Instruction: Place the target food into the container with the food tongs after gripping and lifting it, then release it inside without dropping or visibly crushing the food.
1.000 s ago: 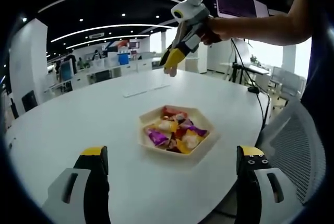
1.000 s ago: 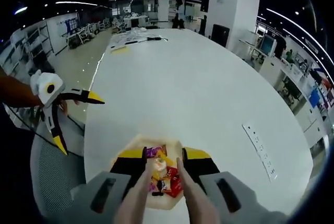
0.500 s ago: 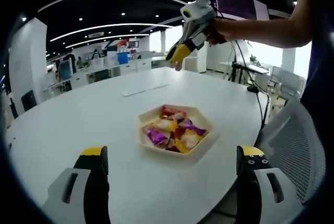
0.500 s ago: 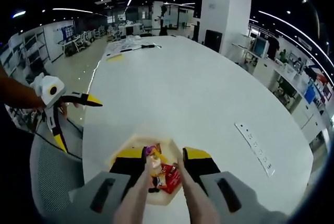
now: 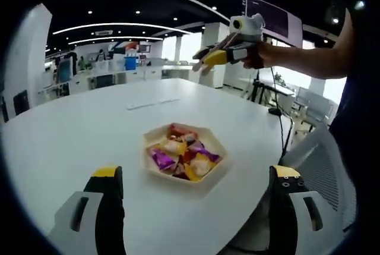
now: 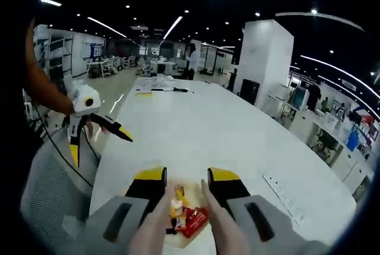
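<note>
Left gripper view. Left claw (image 5: 196,176) wide open and empty, low over the near edge of the round white worktop (image 5: 71,130). Hexagonal tray (image 5: 148,166) close to the worktop edge beside the mesh chair (image 5: 320,166), heaped with wrapped snacks (image 5: 181,157) in purple, yellow, red and white. Right claw (image 5: 205,62) held high in the air, well above and beyond the tray. Main risk from that height: a slippery wrapper sliding out of the tongs on the way and landing on the worktop, or off its nearby edge (only a narrow strip of worktop between tray and edge).

Right gripper view. Right claw (image 6: 186,175) closed onto the food tongs (image 6: 155,219), the two tan arms running forward between its jaws. Below the tong tips, the tray (image 6: 184,244) with its snacks (image 6: 193,219), a red wrapper plainest. Cannot tell whether the small pale-yellow piece at the tips is pinched or just lying in the tray beneath. Second risk: too hard a squeeze crumpling a wrapper and crushing what is inside; too light a one, a drop. Left claw (image 6: 101,147) off the worktop (image 6: 196,124) edge, over the chair (image 6: 47,189), jaws spread, carrying nothing.
</note>
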`<action>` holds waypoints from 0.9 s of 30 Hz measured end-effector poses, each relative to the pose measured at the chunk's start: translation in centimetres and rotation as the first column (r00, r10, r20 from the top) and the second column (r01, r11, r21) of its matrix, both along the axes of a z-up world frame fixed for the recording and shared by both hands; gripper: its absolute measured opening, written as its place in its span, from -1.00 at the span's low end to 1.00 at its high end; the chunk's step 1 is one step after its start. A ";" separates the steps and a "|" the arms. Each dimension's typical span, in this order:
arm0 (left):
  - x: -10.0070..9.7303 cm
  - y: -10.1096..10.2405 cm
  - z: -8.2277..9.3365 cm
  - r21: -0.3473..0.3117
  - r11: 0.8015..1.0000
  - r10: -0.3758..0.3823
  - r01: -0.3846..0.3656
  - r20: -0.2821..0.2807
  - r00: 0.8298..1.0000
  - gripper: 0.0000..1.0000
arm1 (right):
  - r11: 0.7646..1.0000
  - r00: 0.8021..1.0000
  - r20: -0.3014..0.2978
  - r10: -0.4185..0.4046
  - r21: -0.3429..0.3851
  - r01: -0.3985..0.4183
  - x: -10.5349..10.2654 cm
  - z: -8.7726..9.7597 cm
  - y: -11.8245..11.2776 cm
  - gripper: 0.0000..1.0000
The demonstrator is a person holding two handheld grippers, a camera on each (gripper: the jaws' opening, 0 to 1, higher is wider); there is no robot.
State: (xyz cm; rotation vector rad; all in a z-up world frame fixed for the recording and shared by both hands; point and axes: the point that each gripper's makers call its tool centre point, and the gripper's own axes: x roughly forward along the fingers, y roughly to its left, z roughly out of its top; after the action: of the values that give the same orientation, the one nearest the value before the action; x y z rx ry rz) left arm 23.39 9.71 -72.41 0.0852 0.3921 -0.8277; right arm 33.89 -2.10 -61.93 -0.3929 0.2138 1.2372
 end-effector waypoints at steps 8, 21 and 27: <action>1.5 -5.6 4.5 -0.004 0.978 -0.209 0.210 0.076 0.975 0.79 | 0.986 0.999 -0.020 0.038 0.161 -0.034 -3.7 1.7 -0.7 -0.46; 0.2 -11.5 7.0 0.093 0.863 -0.504 0.496 0.090 0.859 0.30 | 0.944 0.989 -0.057 0.134 0.312 -0.110 -9.8 0.8 -0.2 -0.45; -0.3 -12.8 7.2 0.101 0.837 -0.545 0.537 0.095 0.833 0.04 | 0.931 0.982 -0.078 0.169 0.339 -0.133 -11.4 0.4 0.6 -0.45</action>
State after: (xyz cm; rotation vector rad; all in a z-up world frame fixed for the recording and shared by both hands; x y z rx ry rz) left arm 23.11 -3.10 -65.26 0.3236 0.2830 -1.3669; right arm 22.45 -1.47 -61.56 -0.0493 0.0620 1.4199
